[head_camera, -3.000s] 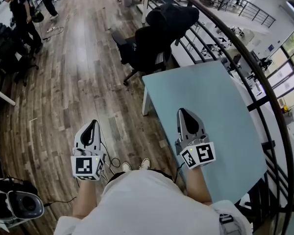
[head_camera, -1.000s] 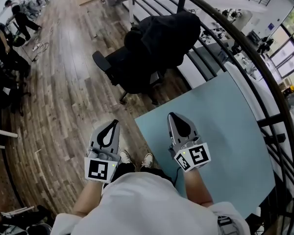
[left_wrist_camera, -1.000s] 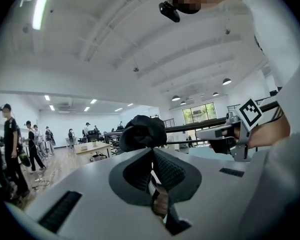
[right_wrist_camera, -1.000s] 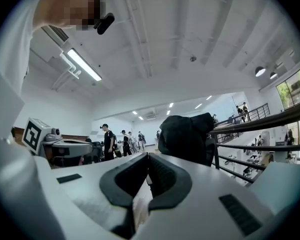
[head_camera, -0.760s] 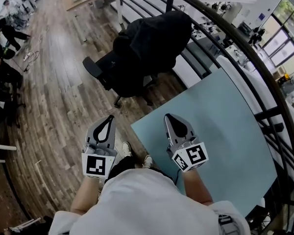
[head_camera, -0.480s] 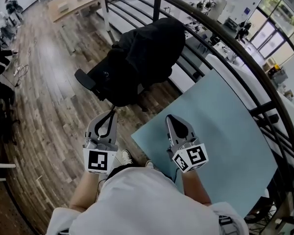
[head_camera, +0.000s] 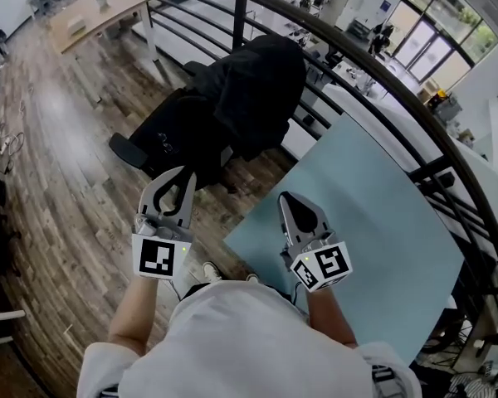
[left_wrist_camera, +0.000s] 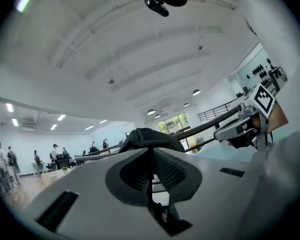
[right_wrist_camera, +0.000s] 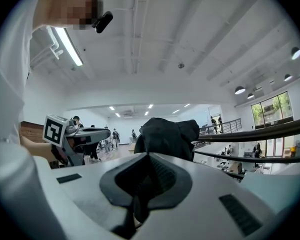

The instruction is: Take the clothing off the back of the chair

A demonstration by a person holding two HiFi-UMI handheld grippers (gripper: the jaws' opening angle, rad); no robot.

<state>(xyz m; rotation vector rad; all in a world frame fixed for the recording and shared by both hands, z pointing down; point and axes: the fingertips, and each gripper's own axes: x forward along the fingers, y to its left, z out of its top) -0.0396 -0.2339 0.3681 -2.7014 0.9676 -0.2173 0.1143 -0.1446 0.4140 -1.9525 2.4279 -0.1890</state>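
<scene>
A black garment (head_camera: 253,85) hangs over the back of a black office chair (head_camera: 162,135) that stands by the railing. My left gripper (head_camera: 185,174) is shut and empty, its tip just short of the chair's seat. My right gripper (head_camera: 286,199) is also shut and empty, above the near corner of the light blue table (head_camera: 382,214). In the left gripper view the garment (left_wrist_camera: 152,138) rises beyond the closed left gripper (left_wrist_camera: 152,151). The right gripper view shows the garment (right_wrist_camera: 167,134) straight ahead of the closed right gripper (right_wrist_camera: 149,156), still some way off.
A dark curved railing (head_camera: 357,56) runs behind the chair and along the table. A wooden desk (head_camera: 95,15) stands at the far left on the plank floor (head_camera: 50,164). People (right_wrist_camera: 97,141) stand far off in the hall.
The chair and garment have come nearer and shifted towards the middle of the head view. My left gripper has moved forward towards the chair; the right has advanced a little over the table corner.
</scene>
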